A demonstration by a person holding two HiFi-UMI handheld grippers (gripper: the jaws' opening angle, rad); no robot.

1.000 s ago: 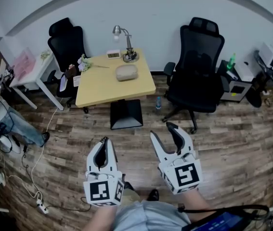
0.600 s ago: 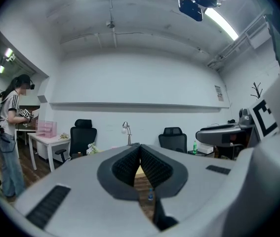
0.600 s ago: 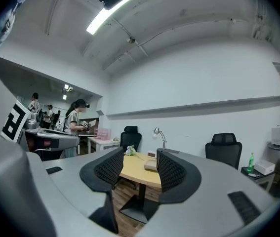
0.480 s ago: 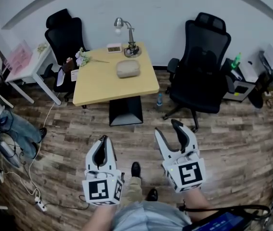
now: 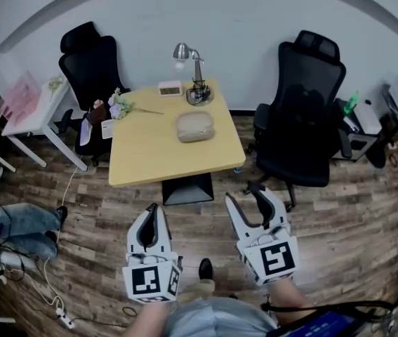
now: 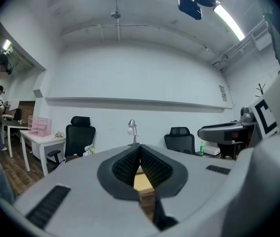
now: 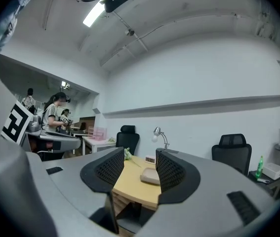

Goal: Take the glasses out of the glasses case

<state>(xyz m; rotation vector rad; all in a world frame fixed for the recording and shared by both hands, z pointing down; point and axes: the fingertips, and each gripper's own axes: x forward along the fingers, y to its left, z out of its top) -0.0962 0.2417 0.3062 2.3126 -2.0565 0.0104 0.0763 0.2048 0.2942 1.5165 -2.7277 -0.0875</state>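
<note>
A beige glasses case point(image 5: 195, 127) lies closed on the yellow table point(image 5: 149, 153), well ahead of both grippers. Over the wooden floor in front of the table, my left gripper point(image 5: 151, 210) is shut with nothing in it. My right gripper point(image 5: 243, 195) is open and empty beside it. In the right gripper view the glasses case point(image 7: 150, 177) shows on the table point(image 7: 130, 184) between the spread jaws of the right gripper point(image 7: 140, 164). In the left gripper view the left gripper point(image 6: 140, 151) has its pads meeting, with only a sliver of the table point(image 6: 142, 181) below them.
On the table's far edge stand a desk lamp point(image 5: 197, 84), a small clock point(image 5: 170, 88) and flowers point(image 5: 120, 107). Black office chairs point(image 5: 88, 65) point(image 5: 309, 114) flank the table. A white side table point(image 5: 24, 107) and a seated person point(image 5: 5, 223) are left; cables with a power strip point(image 5: 65, 319) lie on the floor.
I and both grippers have come closer to the table, which now sits lower and larger in the head view. The jaws stand as before.
</note>
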